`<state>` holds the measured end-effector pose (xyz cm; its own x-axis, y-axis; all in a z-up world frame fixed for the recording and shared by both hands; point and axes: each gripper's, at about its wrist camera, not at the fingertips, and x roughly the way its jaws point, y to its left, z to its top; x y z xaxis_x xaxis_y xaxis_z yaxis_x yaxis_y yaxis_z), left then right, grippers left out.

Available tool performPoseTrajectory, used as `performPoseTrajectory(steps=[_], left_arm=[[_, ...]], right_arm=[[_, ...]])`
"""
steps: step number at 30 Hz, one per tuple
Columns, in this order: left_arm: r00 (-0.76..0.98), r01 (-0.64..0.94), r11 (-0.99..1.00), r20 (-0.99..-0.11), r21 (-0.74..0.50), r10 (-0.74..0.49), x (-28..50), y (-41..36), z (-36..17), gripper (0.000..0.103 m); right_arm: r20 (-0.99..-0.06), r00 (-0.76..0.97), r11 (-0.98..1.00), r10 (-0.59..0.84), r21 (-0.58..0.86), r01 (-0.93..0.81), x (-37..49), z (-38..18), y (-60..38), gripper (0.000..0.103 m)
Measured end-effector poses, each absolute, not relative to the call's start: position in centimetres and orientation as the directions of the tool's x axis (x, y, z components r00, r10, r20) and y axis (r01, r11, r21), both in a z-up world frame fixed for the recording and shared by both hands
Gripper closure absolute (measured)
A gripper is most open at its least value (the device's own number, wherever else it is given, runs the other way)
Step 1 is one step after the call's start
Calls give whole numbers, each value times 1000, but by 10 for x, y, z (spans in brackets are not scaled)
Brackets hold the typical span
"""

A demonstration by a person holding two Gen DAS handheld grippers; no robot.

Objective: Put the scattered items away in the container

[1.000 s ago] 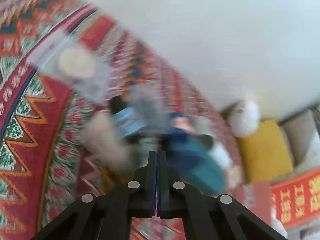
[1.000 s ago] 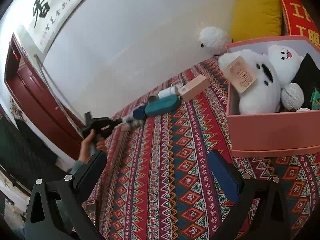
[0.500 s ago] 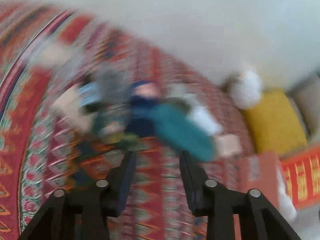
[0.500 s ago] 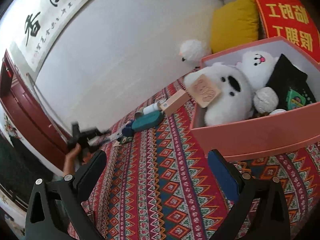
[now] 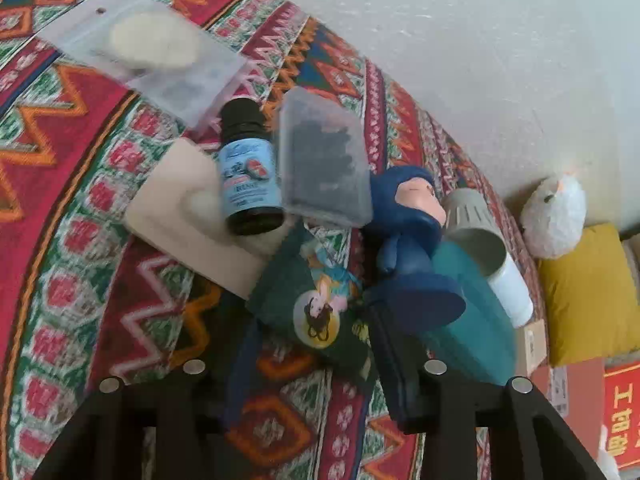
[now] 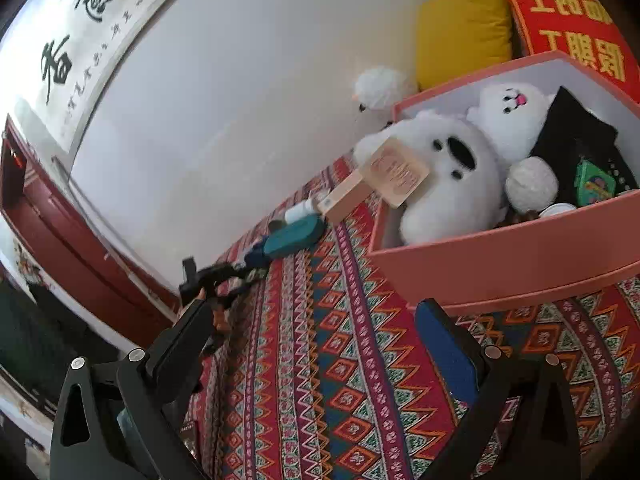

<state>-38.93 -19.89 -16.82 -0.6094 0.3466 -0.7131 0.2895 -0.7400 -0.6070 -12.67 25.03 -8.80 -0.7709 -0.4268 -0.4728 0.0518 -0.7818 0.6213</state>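
Left claw [image 5: 316, 368] spread wide, empty, hovering just over a dark green flat packet with a round cartoon sticker [image 5: 316, 312], likely lined up to straddle it. Heaped at twelve o'clock of that packet, touching or overlapping: small black bottle with a light blue label [image 5: 248, 184], frosted plastic case of dark beads [image 5: 322, 160], cream flat foam block [image 5: 188, 216], blue rubbery figurine [image 5: 408, 240]. At ten o'clock, clear zip bag with a pale round pad [image 5: 148, 44]. At three o'clock, teal oblong hard case [image 5: 476, 320] beside a grey-capped white tube [image 5: 484, 248].

Right claw [image 6: 320, 356] also wide apart, nothing held, poised apart from the heap near the pink cardboard box [image 6: 500, 260]. Box at two o'clock in the right view, already crowded with white plush toys [image 6: 452, 172], probably why the small things remain. Tan wooden block [image 6: 400, 172] tilted against the plush at the rim.

Underneath, a red, green and blue zigzag-patterned woven cloth [image 6: 320, 360]; whether bed or floor, cannot tell. Beyond, white wall [image 6: 240, 100], calligraphy scroll [image 6: 92, 28], mustard cushion [image 6: 460, 24], red banner [image 6: 568, 12], dark red door frame [image 6: 60, 220]
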Motion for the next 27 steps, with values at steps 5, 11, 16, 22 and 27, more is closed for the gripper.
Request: performPoseTrajectory(steps=[5, 11, 16, 22, 27], left_arm=[[-601, 200, -772, -698, -604, 390, -392, -183, -167, 103], [-650, 103, -757, -619, -646, 441, -352, -169, -125, 103], [-624, -134, -710, -498, -691, 602, -315, -102, -54, 103], [-466, -442, -610, -412, -658, 783, -287, 49, 19, 103], [-397, -513, -640, -503, -572, 767, -299, 163, 47, 72]], right_arm=[[-477, -756, -785, -449, 615, 78, -133, -89, 239, 1], [-448, -775, -774, -445, 628, 81, -132, -82, 243, 1], [-421, -814, -767, -401, 640, 46, -122, -76, 265, 1], [-365, -907, -779, -210, 623, -70, -98, -62, 318, 1], [-375, -922, -774, -96, 610, -168, -87, -66, 353, 1]])
